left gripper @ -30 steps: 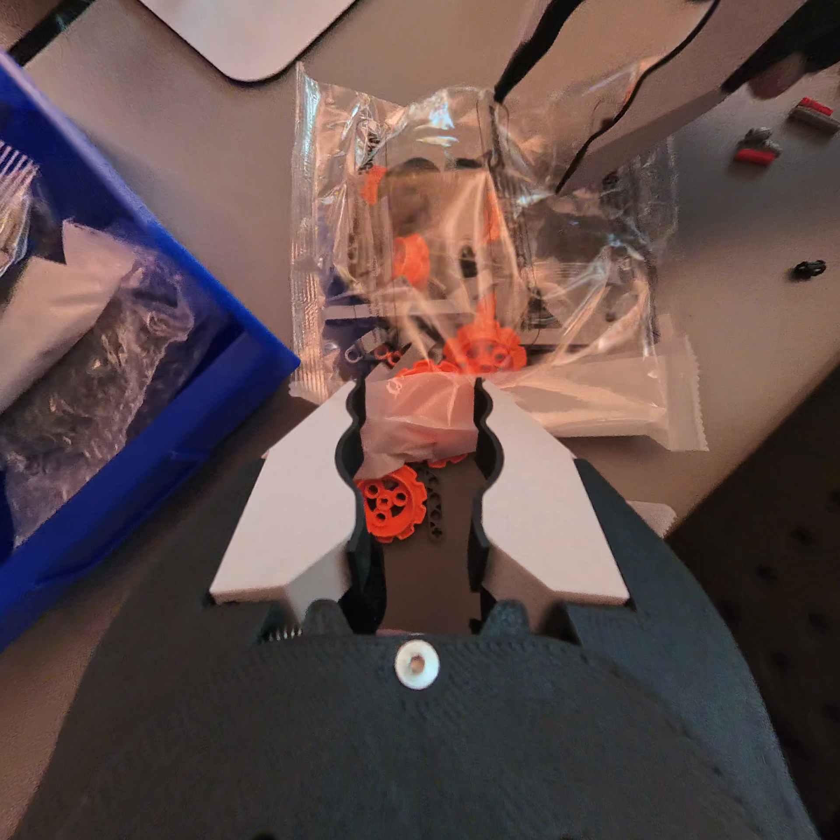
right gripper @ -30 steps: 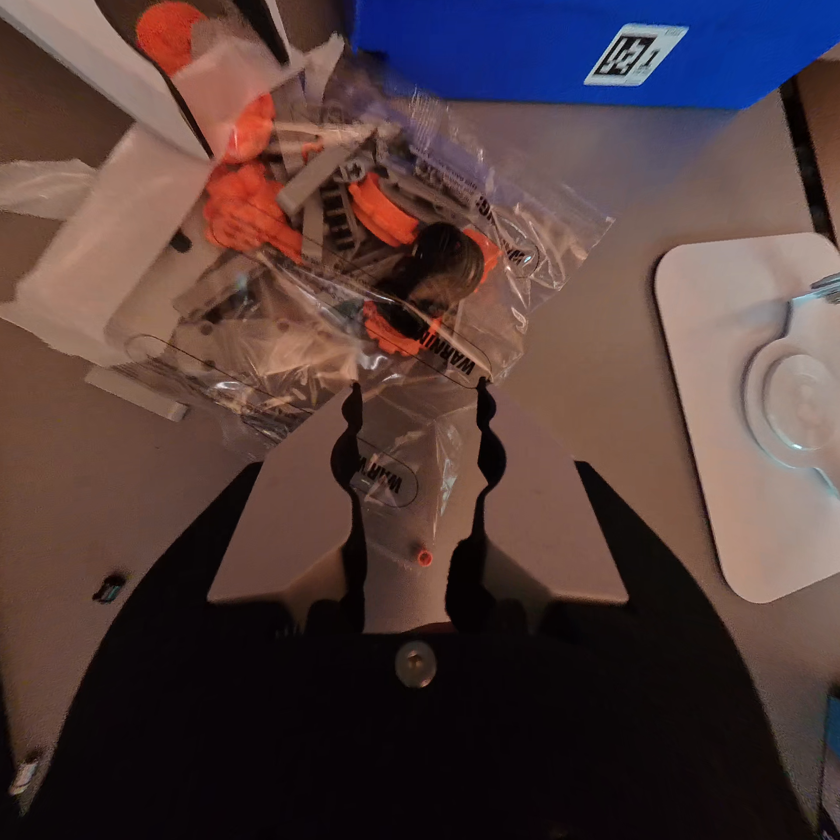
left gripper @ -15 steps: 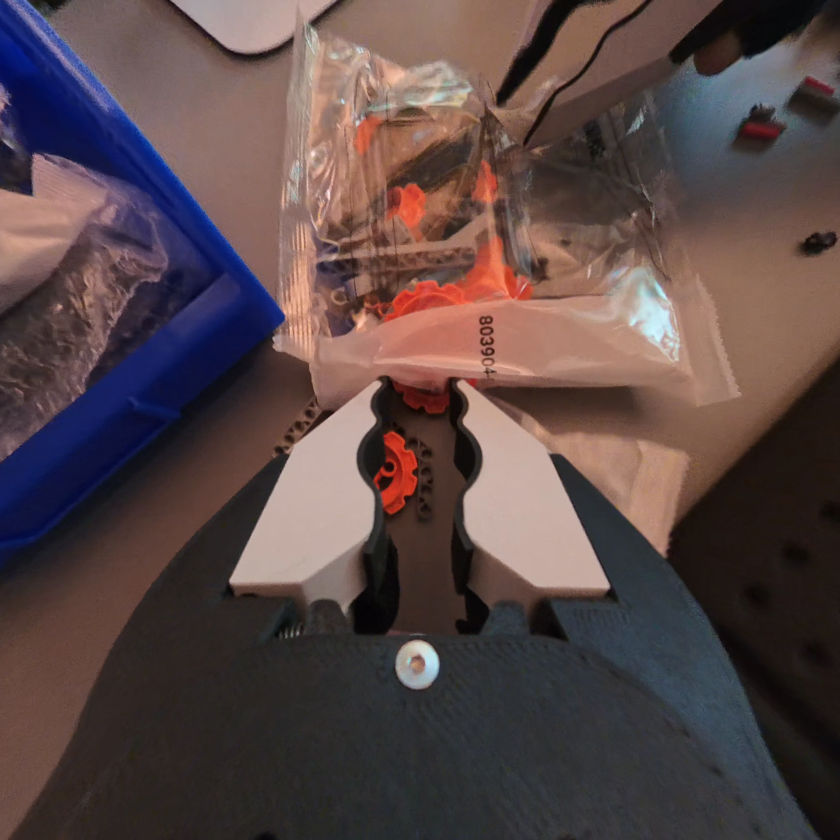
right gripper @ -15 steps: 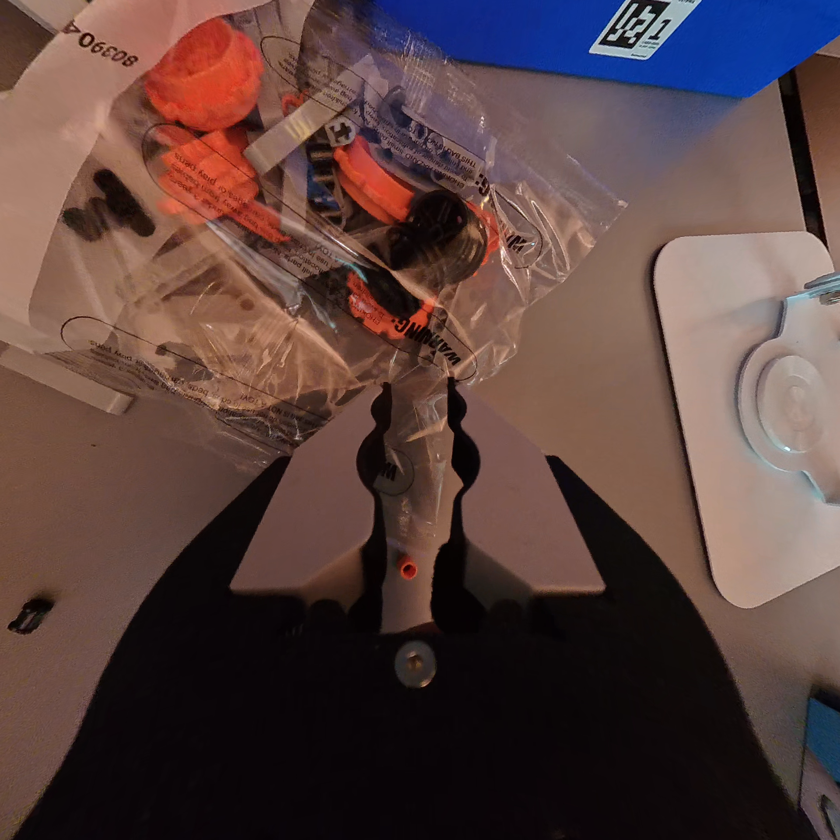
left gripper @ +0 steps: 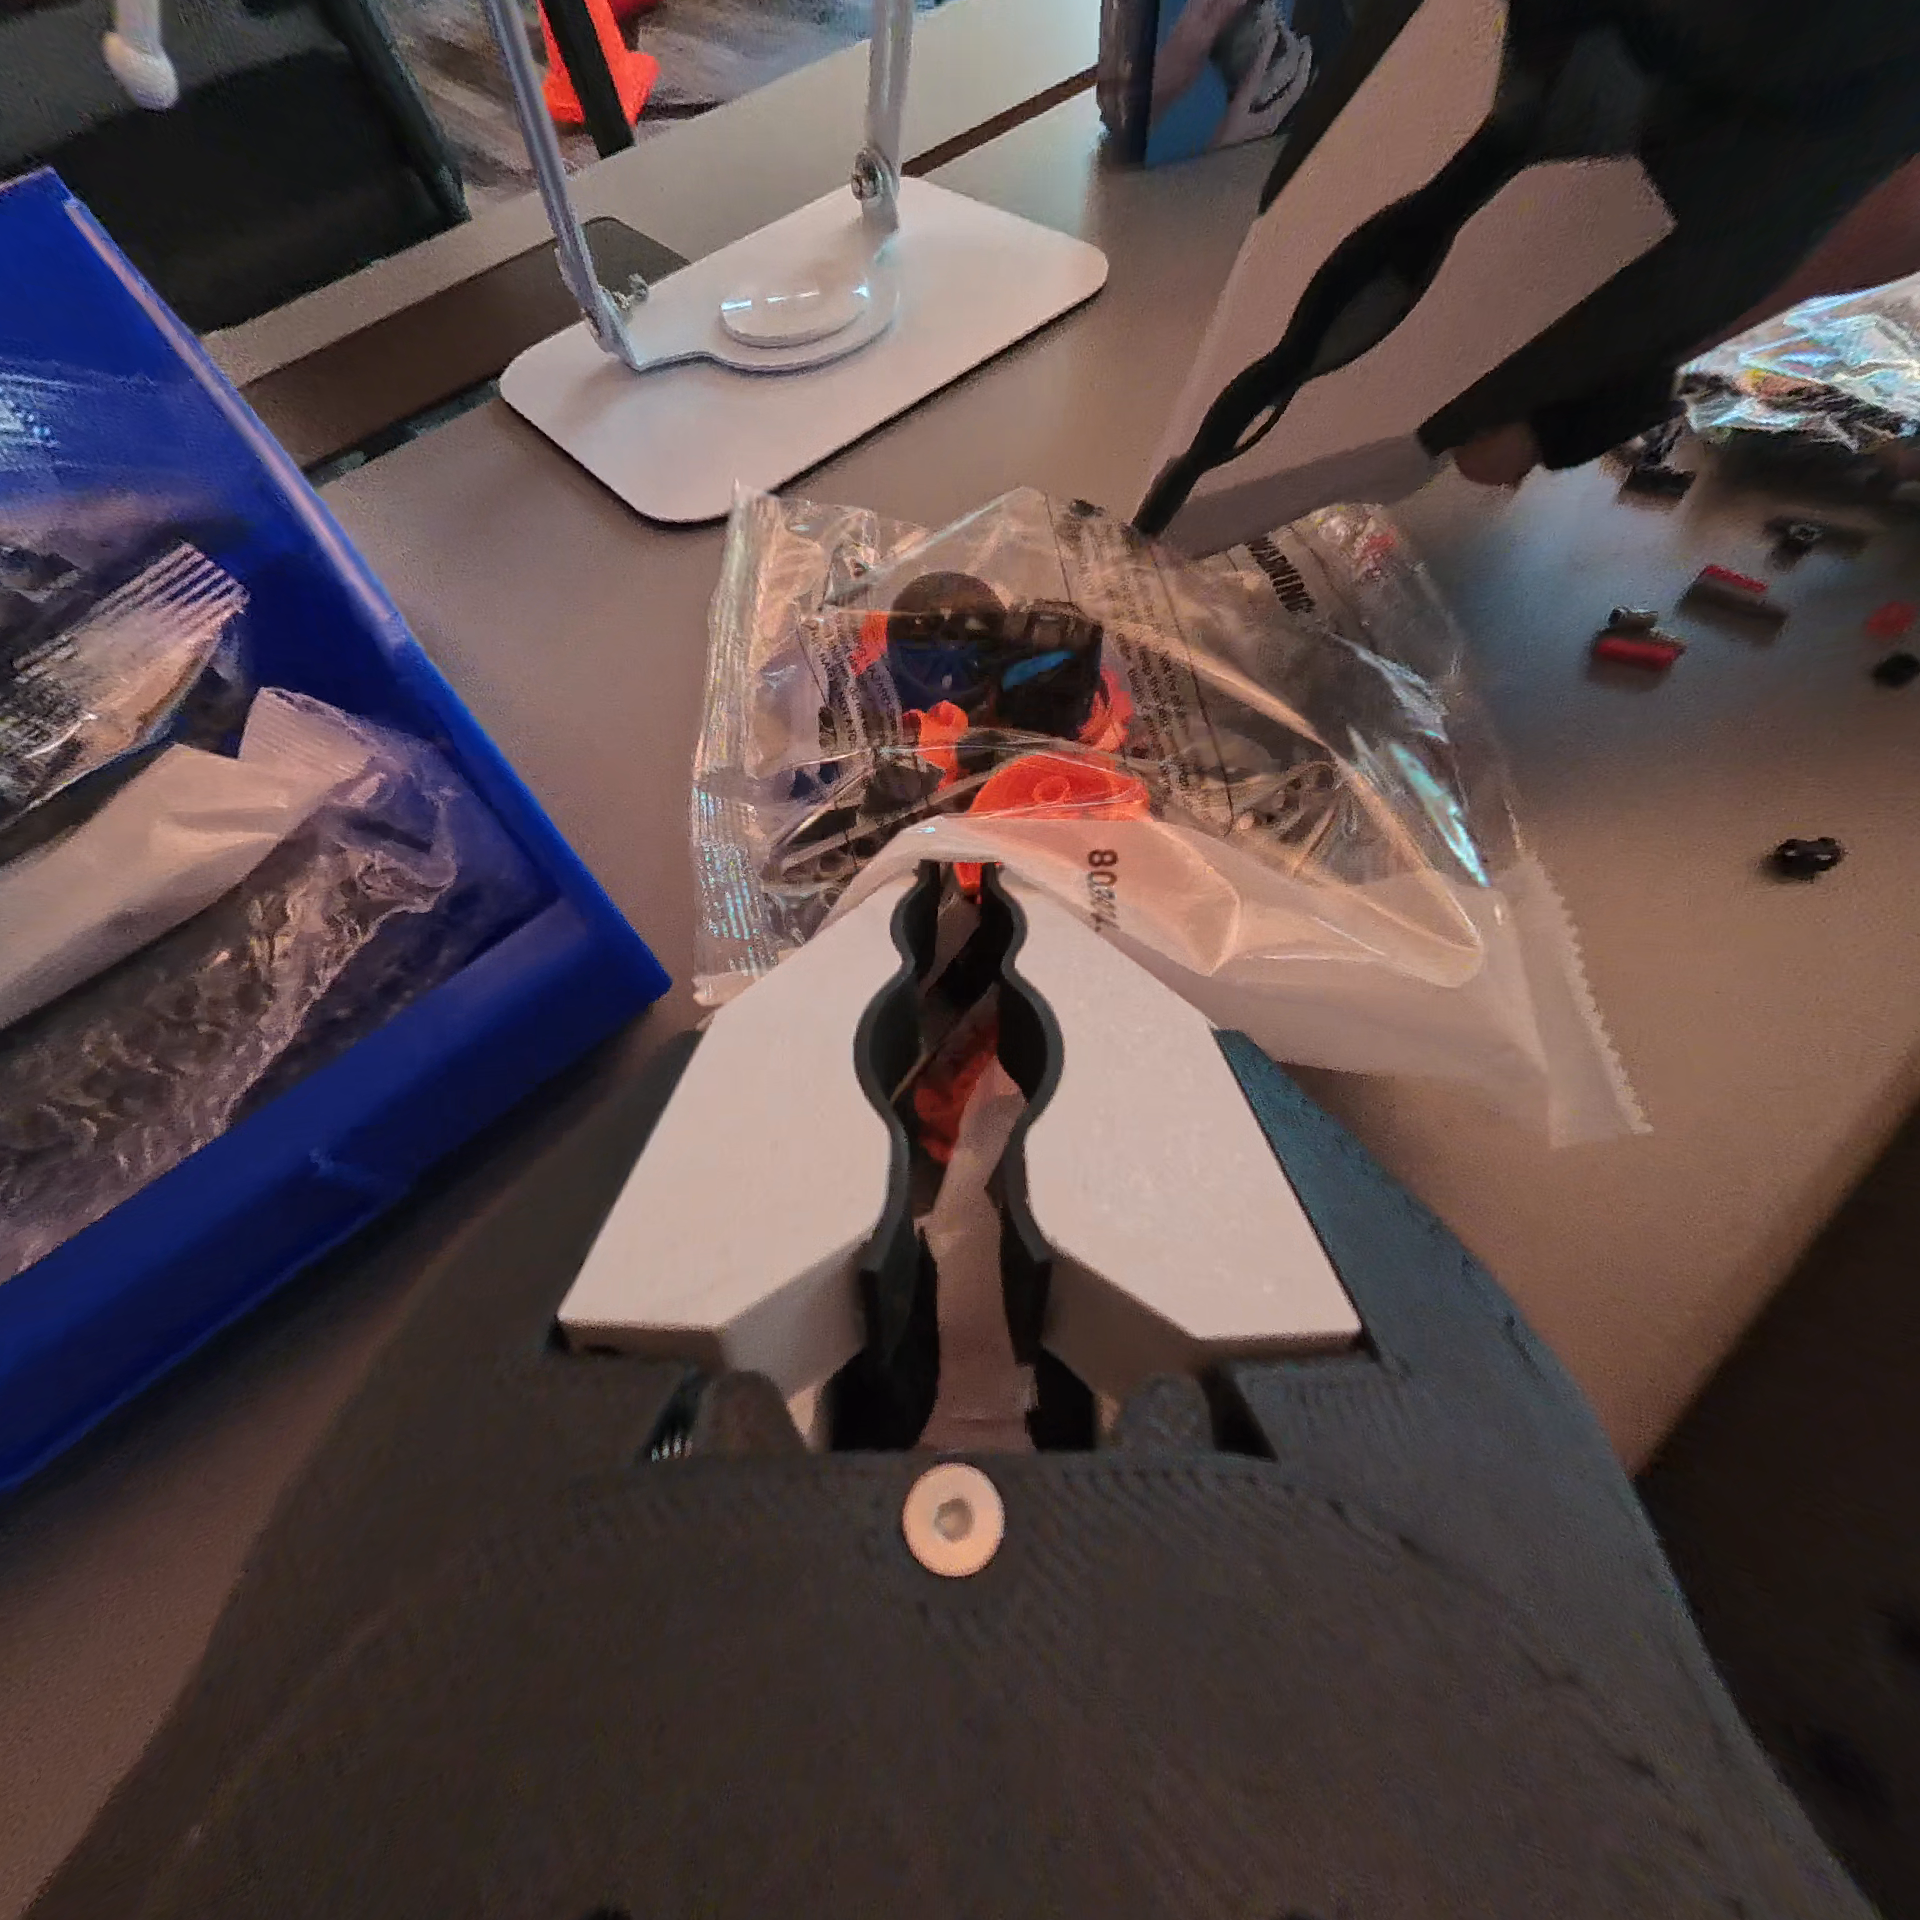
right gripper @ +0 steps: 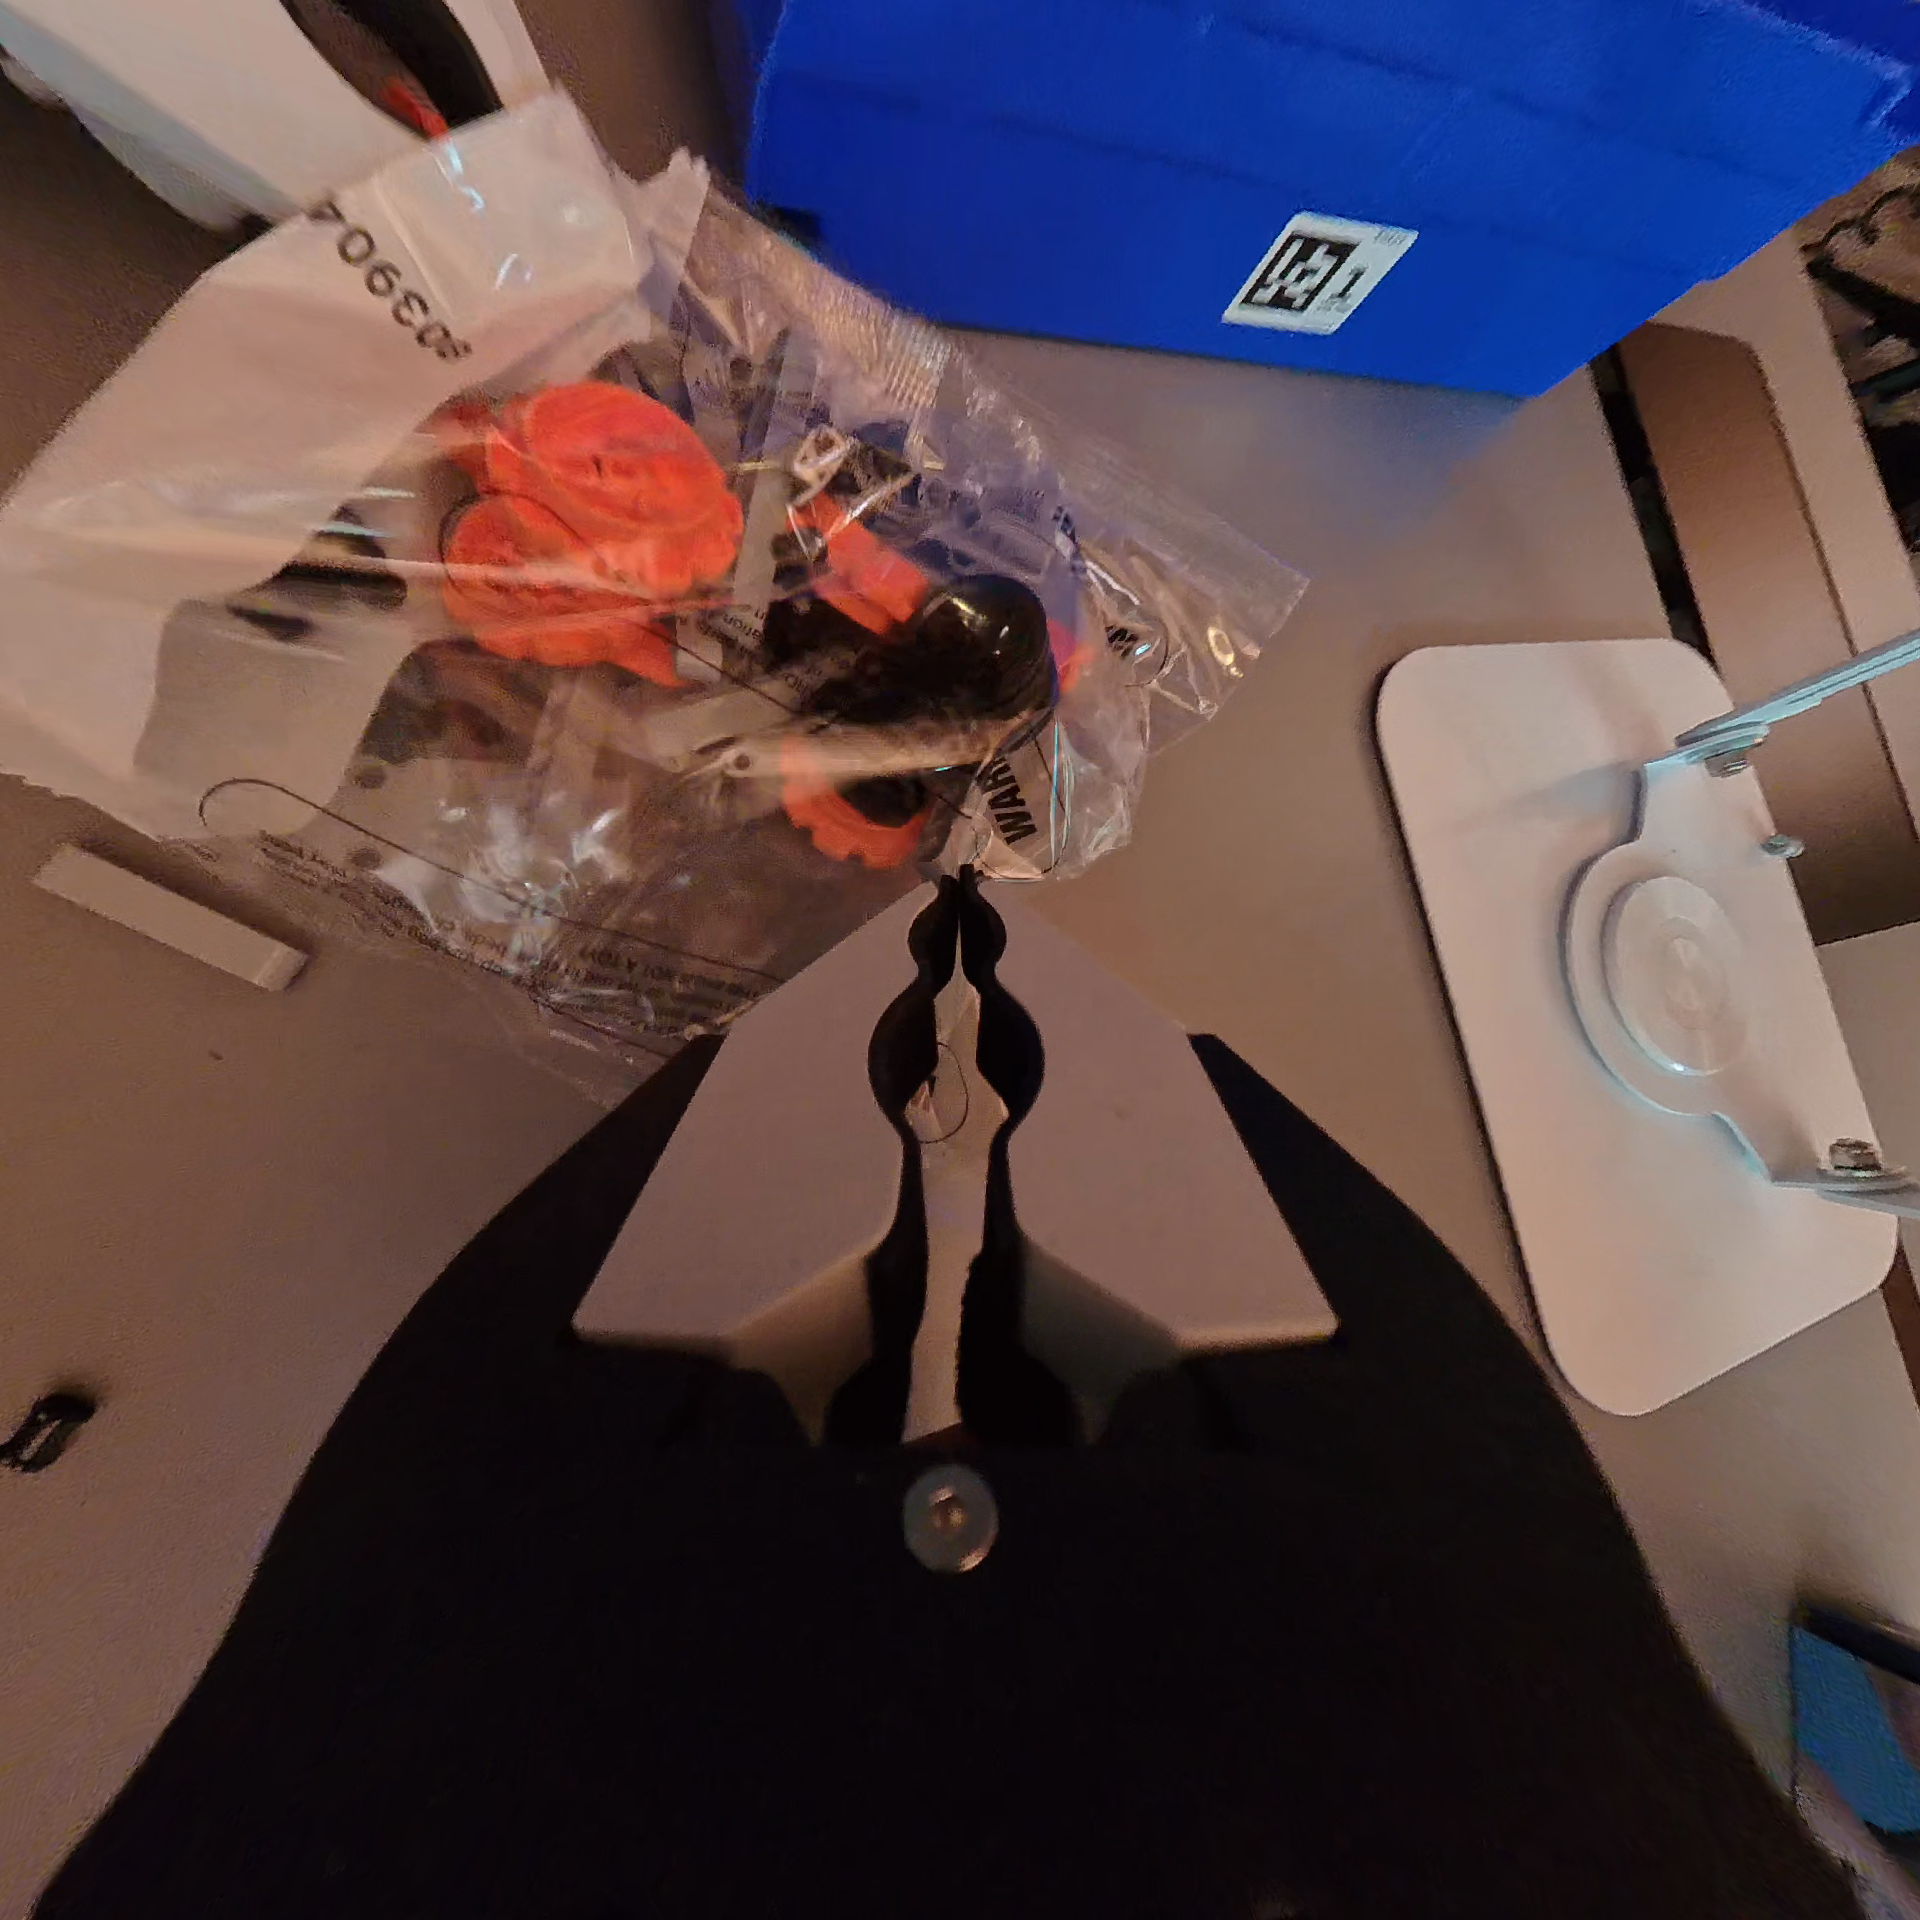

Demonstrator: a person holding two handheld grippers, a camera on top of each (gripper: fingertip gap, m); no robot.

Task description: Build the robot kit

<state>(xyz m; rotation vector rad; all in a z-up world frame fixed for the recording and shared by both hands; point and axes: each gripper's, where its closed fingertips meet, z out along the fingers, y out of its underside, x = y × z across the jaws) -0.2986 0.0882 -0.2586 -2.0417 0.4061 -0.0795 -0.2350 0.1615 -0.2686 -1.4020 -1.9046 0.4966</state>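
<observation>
Across a grey-brown surface (left gripper: 1714, 997) lit dimly and warmly, the biggest thing is a blue bin (left gripper: 312, 935) at the left of the left wrist view, filled with crinkled clear packets; its outer wall fills the top of the right wrist view, bearing a square black-and-white sticker (right gripper: 1320, 272). Beyond it sits a white flat stand base (left gripper: 810, 343) with a clear disc and thin metal arms. Between bin and base, a clear plastic bag (left gripper: 1091, 748) of orange, black and grey toy parts is held by two corners.

Nearest the camera, the left hand-held gripper (left gripper: 961, 883) is clamped on the bag's white-backed end, plastic and an orange piece squeezed into the narrow gap of its jaws. At the opposite corner, the right hand-held gripper (right gripper: 961, 883) has its jaws pressed together on a thin fold of the clear film.

Only the left wrist view shows the room past the surface's far edge: dark furniture, an orange cone shape (left gripper: 597, 62) and a blue box. It alone also shows a second crinkled packet (left gripper: 1808, 374) and small loose red and black parts (left gripper: 1704, 613) scattered at the right. Only the right wrist view shows a small white bar (right gripper: 171, 914) lying beside the bag and a small black piece (right gripper: 42, 1439) at the left edge.
</observation>
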